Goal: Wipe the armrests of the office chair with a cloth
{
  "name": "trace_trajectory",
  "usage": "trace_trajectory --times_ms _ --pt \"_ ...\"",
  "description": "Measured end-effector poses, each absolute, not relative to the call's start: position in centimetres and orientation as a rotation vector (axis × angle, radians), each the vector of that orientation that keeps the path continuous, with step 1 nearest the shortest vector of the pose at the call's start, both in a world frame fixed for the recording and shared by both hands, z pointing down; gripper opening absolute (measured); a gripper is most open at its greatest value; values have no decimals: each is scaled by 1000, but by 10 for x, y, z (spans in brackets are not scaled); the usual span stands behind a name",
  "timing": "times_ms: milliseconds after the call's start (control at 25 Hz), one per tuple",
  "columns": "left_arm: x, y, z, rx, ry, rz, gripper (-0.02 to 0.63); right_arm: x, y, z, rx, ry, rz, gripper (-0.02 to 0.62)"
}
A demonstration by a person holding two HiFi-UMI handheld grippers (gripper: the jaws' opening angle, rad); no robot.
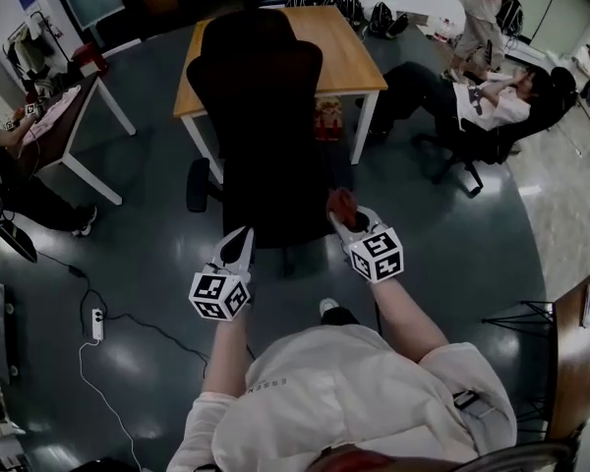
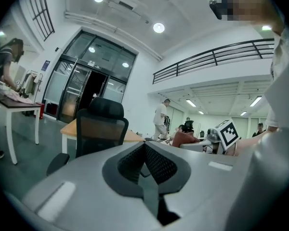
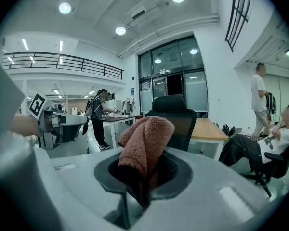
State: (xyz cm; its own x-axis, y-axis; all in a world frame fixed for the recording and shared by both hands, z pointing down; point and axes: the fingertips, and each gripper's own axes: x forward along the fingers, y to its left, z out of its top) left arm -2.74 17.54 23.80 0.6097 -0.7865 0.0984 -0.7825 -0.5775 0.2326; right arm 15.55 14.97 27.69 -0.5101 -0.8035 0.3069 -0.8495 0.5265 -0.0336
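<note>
A black office chair stands in front of me with its back toward me; its left armrest sticks out low on the left. The chair shows ahead in the left gripper view, and the chair also in the right gripper view. My right gripper is shut on a reddish-brown cloth, which bunches up above the jaws; the cloth hovers by the chair's right side. My left gripper is shut with nothing in it, just behind the seat.
A wooden table stands beyond the chair. A seated person and a standing person are at the right. A desk stands left, a power strip and cable lie on the floor.
</note>
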Motion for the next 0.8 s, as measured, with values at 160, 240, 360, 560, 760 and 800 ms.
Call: trace_trajectory --times_ms 160,240,360,560,760,800 --pt "-50 225 230 2615 -1240 -24 17 132 207 273 1433 -2503 257 54" --pt "-63 244 232 2616 -1239 -20 17 120 231 274 1462 -2497 260 54" --pt "-76 273 238 2617 -1220 -23 17 106 268 281 1481 -2479 276 54" --pt "-86 313 241 2638 -1190 -20 17 93 318 281 1524 -2465 267 54" --pt "-90 329 232 2657 -1196 -24 17 85 334 274 1527 -2488 274 54" --pt "-90 331 230 2664 -1198 -26 17 83 334 272 1528 -2498 277 54"
